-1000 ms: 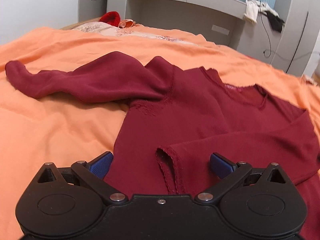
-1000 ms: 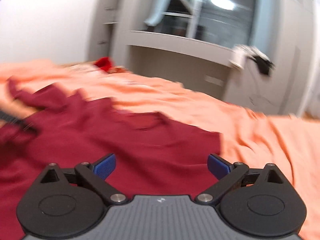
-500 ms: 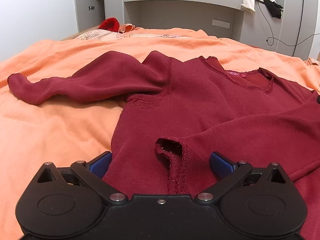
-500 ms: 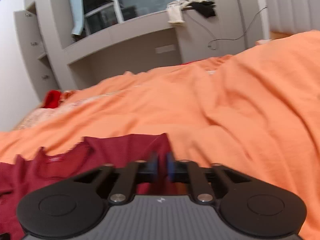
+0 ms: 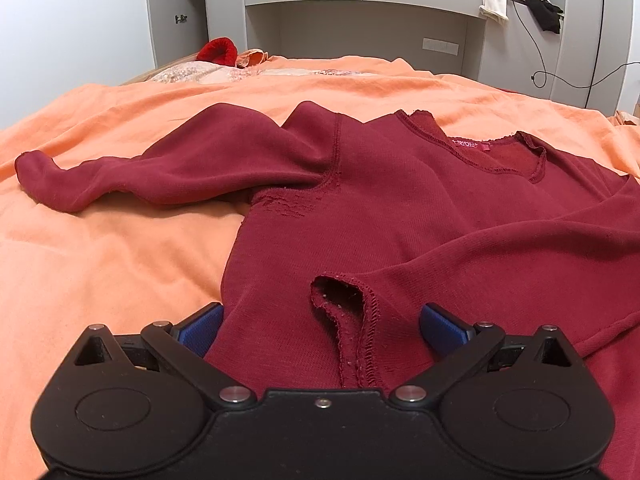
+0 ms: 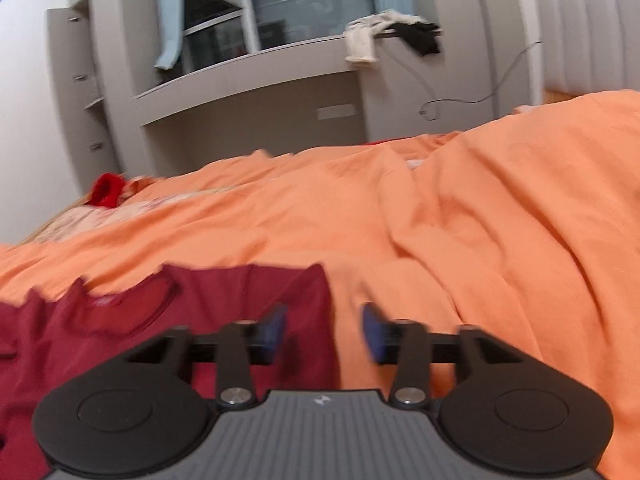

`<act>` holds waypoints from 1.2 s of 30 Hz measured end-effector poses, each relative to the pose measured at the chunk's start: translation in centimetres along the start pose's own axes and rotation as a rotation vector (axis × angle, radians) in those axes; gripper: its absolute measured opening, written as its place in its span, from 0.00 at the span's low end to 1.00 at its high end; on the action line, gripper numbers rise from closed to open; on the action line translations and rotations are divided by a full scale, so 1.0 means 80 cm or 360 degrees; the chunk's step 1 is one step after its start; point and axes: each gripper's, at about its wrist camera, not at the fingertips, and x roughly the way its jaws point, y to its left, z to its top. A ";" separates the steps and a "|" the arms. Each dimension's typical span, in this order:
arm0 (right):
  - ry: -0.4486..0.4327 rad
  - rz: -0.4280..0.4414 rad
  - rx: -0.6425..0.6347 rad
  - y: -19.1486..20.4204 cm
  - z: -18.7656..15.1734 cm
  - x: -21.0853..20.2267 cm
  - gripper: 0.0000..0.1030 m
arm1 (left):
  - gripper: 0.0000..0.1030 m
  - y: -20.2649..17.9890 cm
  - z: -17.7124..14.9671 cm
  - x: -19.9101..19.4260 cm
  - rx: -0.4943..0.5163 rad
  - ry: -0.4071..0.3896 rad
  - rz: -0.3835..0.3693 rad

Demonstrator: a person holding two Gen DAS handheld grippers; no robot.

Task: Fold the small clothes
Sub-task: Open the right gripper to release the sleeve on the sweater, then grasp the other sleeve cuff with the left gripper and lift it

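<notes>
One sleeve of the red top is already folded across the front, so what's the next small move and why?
Probably close the left gripper on the folded sleeve's cuff: it lies between the open jaws. The other sleeve is spread out on the orange sheet. The right gripper, jaws just opening, pinches nothing at the top's edge.

A dark red long-sleeved top (image 5: 400, 216) is spread flat on an orange bedspread (image 5: 100, 264), neckline away. One sleeve is stretched out to the left; the other is folded across the body, its frayed cuff lying open near the hem.
</notes>
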 end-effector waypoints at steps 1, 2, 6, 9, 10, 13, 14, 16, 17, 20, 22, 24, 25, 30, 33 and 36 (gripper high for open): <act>0.0026 0.0057 -0.0015 -0.004 -0.005 -0.010 0.58 | 1.00 -0.001 0.000 0.000 0.0001 0.0000 0.0001; 0.0049 0.0102 -0.0020 -0.006 -0.009 -0.019 0.63 | 1.00 -0.001 0.000 0.000 0.0004 -0.0002 0.0004; 0.0151 0.0190 0.0014 -0.011 -0.030 -0.031 0.68 | 1.00 -0.003 -0.002 0.000 0.0016 -0.0015 0.0016; 0.0264 0.0187 0.0013 -0.010 -0.045 -0.024 0.23 | 1.00 -0.002 -0.002 0.000 0.0008 -0.0017 0.0008; 0.0270 0.0173 0.0006 -0.008 -0.049 -0.025 0.20 | 1.00 -0.001 -0.002 0.000 0.0004 -0.0017 0.0004; 0.0236 0.0140 0.0020 -0.002 -0.048 -0.037 0.11 | 1.00 0.001 -0.001 0.000 -0.0003 -0.0014 -0.0007; 0.0242 0.0134 0.0031 -0.001 -0.049 -0.036 0.11 | 1.00 0.002 -0.001 -0.001 -0.0004 -0.0012 -0.0012; 0.0235 0.0118 0.0003 0.001 -0.053 -0.039 0.18 | 1.00 0.006 0.001 -0.002 -0.0015 -0.0009 -0.0032; 0.0226 0.0113 -0.0007 0.002 -0.053 -0.043 0.27 | 0.99 0.009 0.002 -0.005 -0.0031 -0.0017 -0.0050; 0.0195 0.0146 -0.0014 0.004 -0.056 -0.061 0.52 | 0.99 0.022 0.005 -0.020 -0.0103 -0.0100 -0.0110; 0.0157 0.0198 -0.0032 0.009 -0.059 -0.077 0.63 | 0.99 0.030 0.009 -0.030 -0.0107 -0.0187 -0.0097; 0.0103 0.0262 -0.0065 0.022 -0.060 -0.098 0.76 | 0.99 0.040 0.015 -0.038 -0.0103 -0.0267 -0.0047; 0.0075 0.0303 -0.0097 0.032 -0.060 -0.109 0.80 | 0.99 0.049 0.019 -0.040 -0.0114 -0.0302 -0.0021; -0.0028 0.0556 -0.0145 0.084 -0.059 -0.156 1.00 | 0.99 0.120 0.038 -0.034 -0.0355 -0.0335 0.0078; -0.0041 0.0725 -0.0085 0.108 -0.070 -0.173 1.00 | 0.99 0.176 0.044 -0.025 -0.0539 -0.0356 0.0183; -0.0034 0.0838 -0.0030 0.126 -0.089 -0.179 1.00 | 0.99 0.226 0.052 -0.017 -0.0635 -0.0449 0.0295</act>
